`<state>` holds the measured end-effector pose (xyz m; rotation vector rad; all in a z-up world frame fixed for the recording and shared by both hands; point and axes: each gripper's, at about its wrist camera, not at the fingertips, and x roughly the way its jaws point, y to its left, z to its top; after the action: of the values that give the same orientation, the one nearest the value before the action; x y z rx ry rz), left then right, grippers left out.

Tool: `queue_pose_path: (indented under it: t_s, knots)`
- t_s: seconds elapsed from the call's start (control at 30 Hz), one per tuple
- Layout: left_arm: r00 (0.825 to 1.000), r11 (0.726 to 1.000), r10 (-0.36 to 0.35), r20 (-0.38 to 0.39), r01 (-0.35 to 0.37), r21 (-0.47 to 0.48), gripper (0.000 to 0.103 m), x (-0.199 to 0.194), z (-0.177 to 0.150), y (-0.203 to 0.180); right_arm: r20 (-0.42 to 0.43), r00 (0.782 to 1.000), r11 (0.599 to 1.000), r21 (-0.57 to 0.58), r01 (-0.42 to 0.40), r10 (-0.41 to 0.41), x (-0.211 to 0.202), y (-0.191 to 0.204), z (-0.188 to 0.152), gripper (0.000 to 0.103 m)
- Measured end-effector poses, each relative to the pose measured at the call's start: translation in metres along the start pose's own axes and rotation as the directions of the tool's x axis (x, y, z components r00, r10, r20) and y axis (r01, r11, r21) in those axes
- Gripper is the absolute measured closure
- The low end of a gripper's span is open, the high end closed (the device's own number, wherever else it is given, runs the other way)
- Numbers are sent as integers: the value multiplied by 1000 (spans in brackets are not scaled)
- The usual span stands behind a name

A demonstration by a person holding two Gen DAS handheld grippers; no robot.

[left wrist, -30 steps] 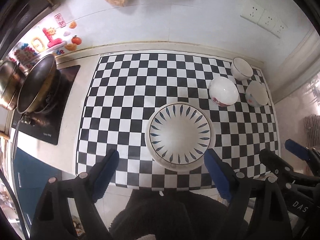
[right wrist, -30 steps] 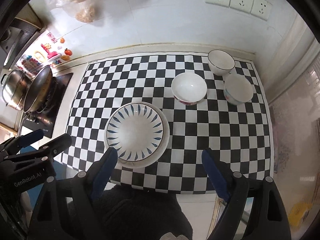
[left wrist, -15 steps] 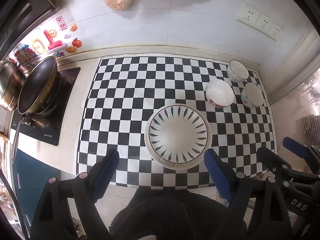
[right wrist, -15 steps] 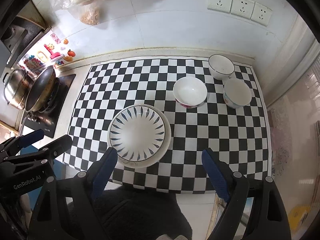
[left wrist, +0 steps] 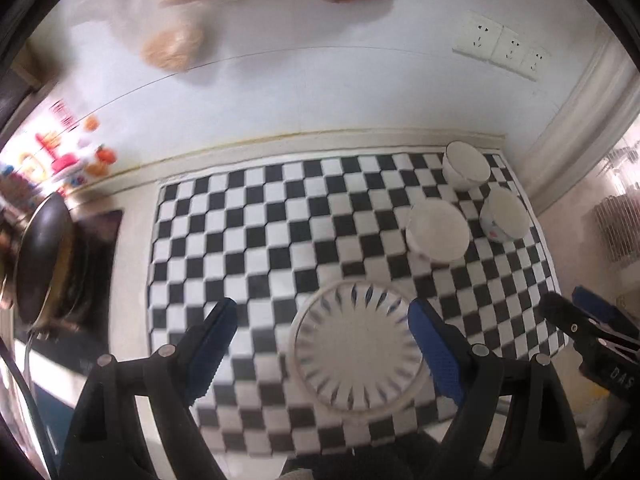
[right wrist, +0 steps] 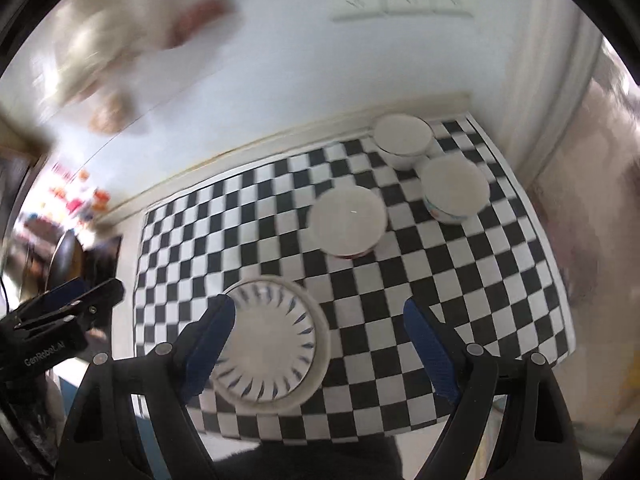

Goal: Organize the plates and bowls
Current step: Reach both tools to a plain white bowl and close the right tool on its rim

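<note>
plate (left wrist: 356, 354) apparently below left tool (left wrist: 322, 346), untouched

Blurred hanging bags (left wrist: 172, 46), wall stickers (left wrist: 60, 152)

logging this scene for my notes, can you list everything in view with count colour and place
plate: 1, white with dark blue petal strokes, near edge of the mat
bowls: 3, white, clustered at the mat's far right corner
checkered mat: 1, black and white, covering the counter
wok: 1, dark, on the stove at left
wall sockets: 3, white, on the wall upper right
hanging bags: blurred, count unclear, pale with tan and reddish contents, top of the wall
stickers: several, red and orange, on the wall at left
left gripper: 1, black with blue fingers, open above the plate
right gripper: 1, black with blue fingers, open
</note>
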<state>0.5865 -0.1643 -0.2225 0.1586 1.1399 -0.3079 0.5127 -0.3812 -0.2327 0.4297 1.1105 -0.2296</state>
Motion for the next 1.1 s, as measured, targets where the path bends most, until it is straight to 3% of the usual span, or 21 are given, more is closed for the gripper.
queue_pose_path:
  t_s: [0.2,0.43,0.6,0.77,0.87,0.97,1.0,1.07,1.1]
  knots:
    - [992,997,-76,-100,78,12,16,68,37,-21,-74,997,995,96,-23,30,64,-48,32,15]
    - [953,989,-137,-270,144,7,17,164,73,-61,-221,970,986,153,-71,104,161,-86,71,16]
    - [928,987,-158,-338,153,-39,34,216,92,-82,-300,945,983,159,-87,132,216,-98,89,23]
    - [910,988,-152,-386,140,-59,35,248,101,-98,-358,922,984,144,-104,150,256,-106,101,27]
    - [895,989,-147,-420,136,-57,48,267,103,-108,-380,911,983,143,-115,162,272,-111,106,29]
    - [880,989,-145,-452,131,-62,49,284,102,-112,-403,897,980,151,-128,180,285,-114,109,38]
    - [877,990,-140,-460,126,-61,49,287,100,-112,-408,895,980,151,-131,182,290,-111,109,45]
    - [868,989,-150,-474,135,-66,67,293,98,-114,-424,884,978,148,-144,195,297,-111,110,60]
    - [860,988,-153,-487,137,-68,70,296,96,-115,-433,880,979,148,-143,194,300,-110,109,70]
